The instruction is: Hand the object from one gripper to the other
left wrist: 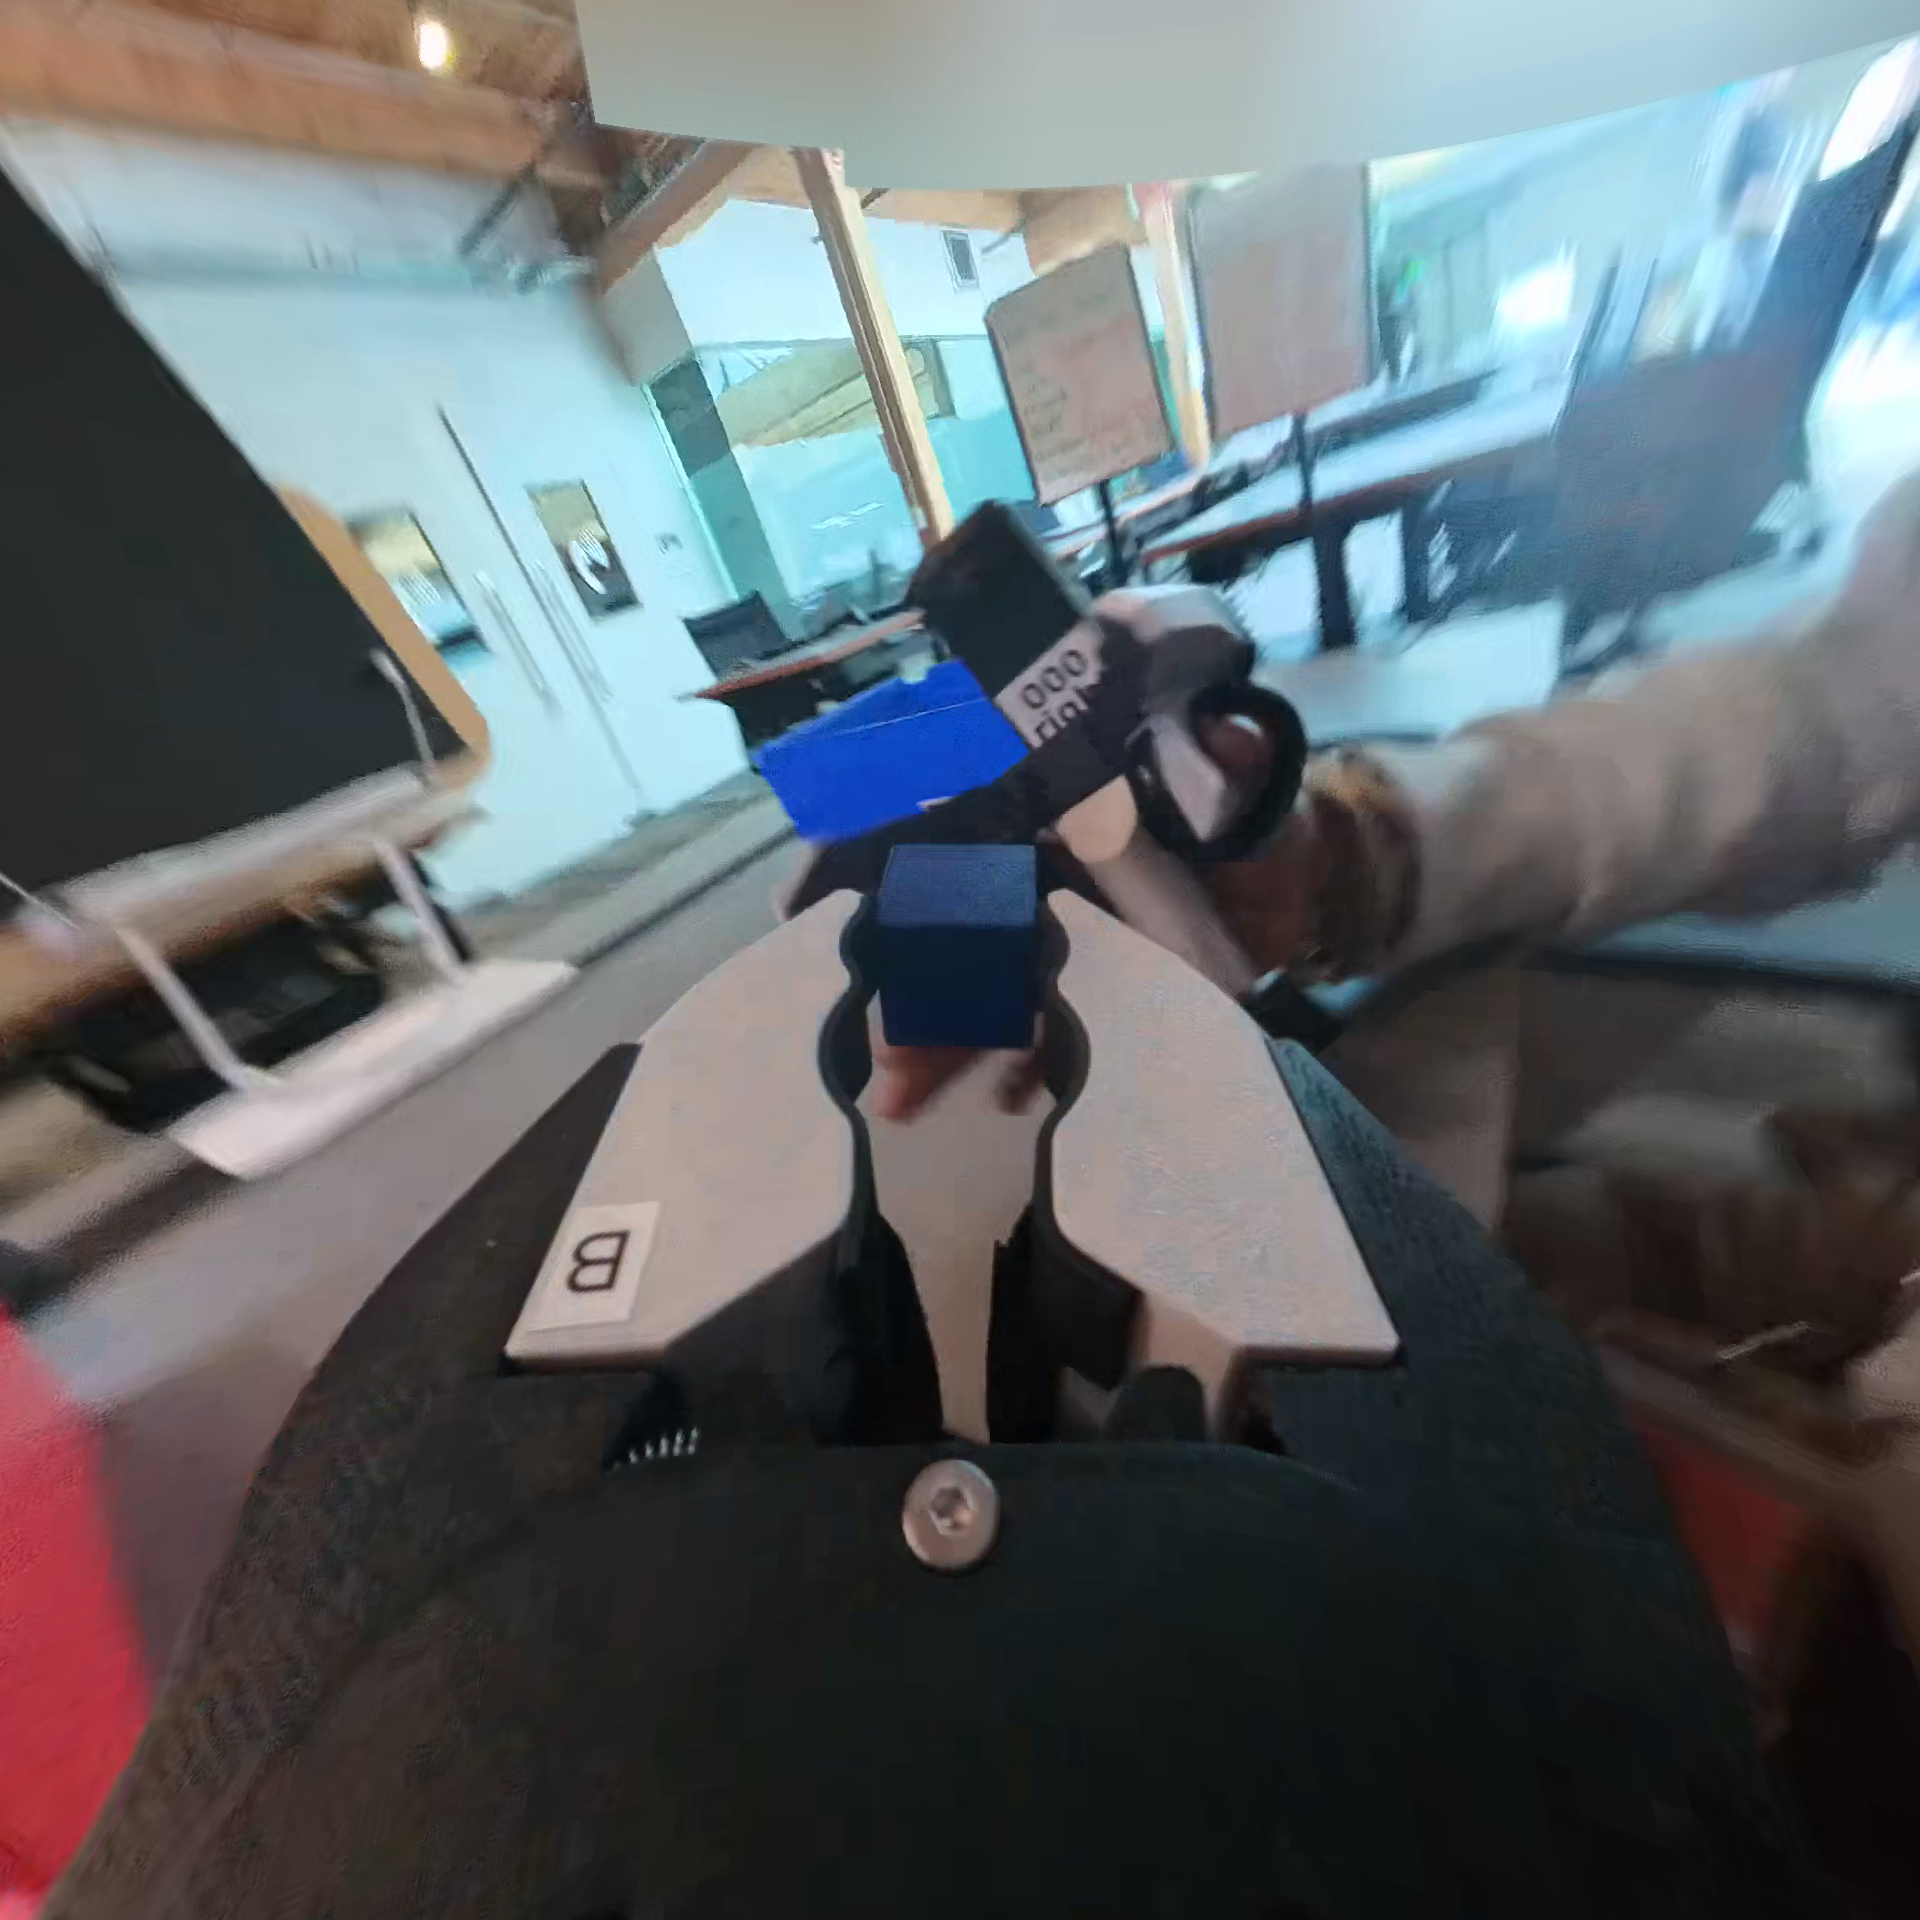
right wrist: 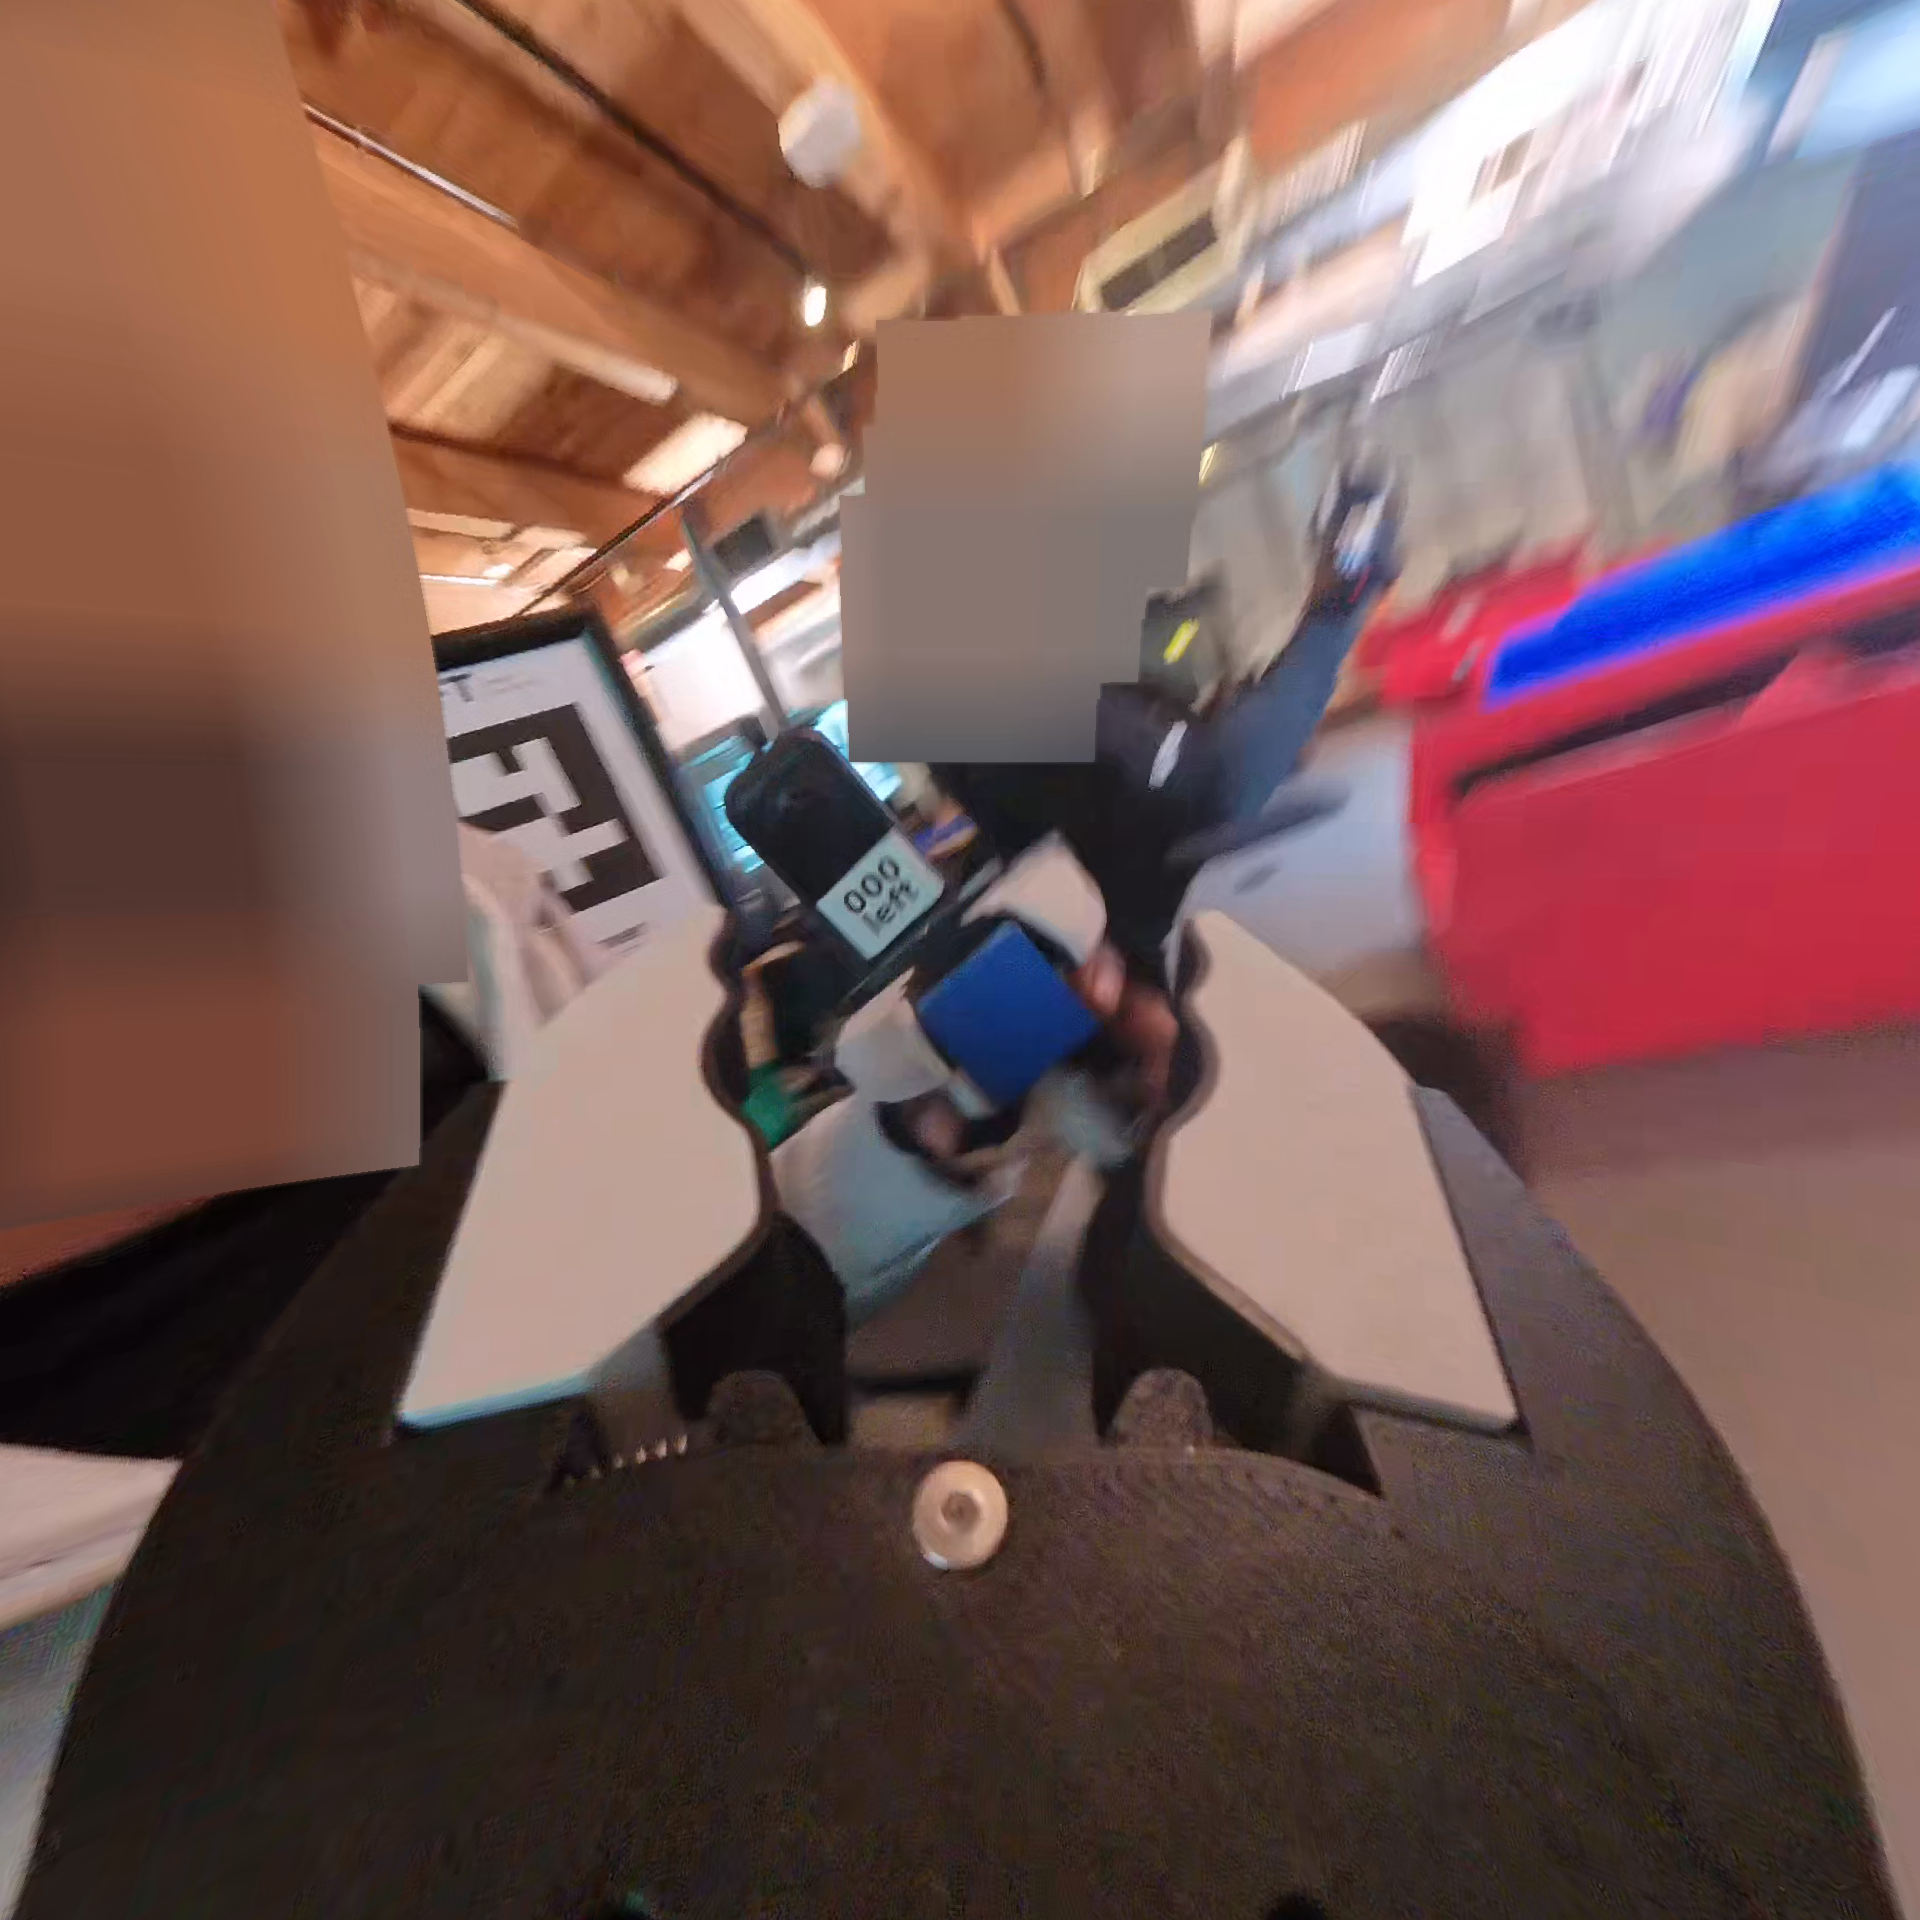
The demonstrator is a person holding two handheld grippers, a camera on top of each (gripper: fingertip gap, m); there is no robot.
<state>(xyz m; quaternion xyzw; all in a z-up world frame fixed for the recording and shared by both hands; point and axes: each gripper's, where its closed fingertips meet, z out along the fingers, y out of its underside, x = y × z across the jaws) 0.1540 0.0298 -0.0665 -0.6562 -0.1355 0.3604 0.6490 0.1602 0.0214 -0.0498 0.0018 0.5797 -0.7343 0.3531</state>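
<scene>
A small dark blue cube (left wrist: 956, 945) is clamped between the tips of my left gripper (left wrist: 956, 935), held up in the air. The right gripper's black body (left wrist: 997, 613) sits just beyond the cube, held by a hand with a beige sleeve (left wrist: 1610, 790). In the right wrist view my right gripper (right wrist: 961, 945) is wide open and empty. The cube (right wrist: 1008, 1023) lies in the gap between its fingers, nearer the right finger (right wrist: 1278, 1143). The left gripper's black body (right wrist: 821, 821) is behind the cube. I cannot tell whether the right fingers touch the cube.
A bright blue flat panel (left wrist: 883, 758) shows beside the right gripper's body. Red bins with blue lids (right wrist: 1662, 831) stand on the right. Desks (left wrist: 1403, 457) and a black-and-white patterned board (right wrist: 551, 790) are in the blurred background.
</scene>
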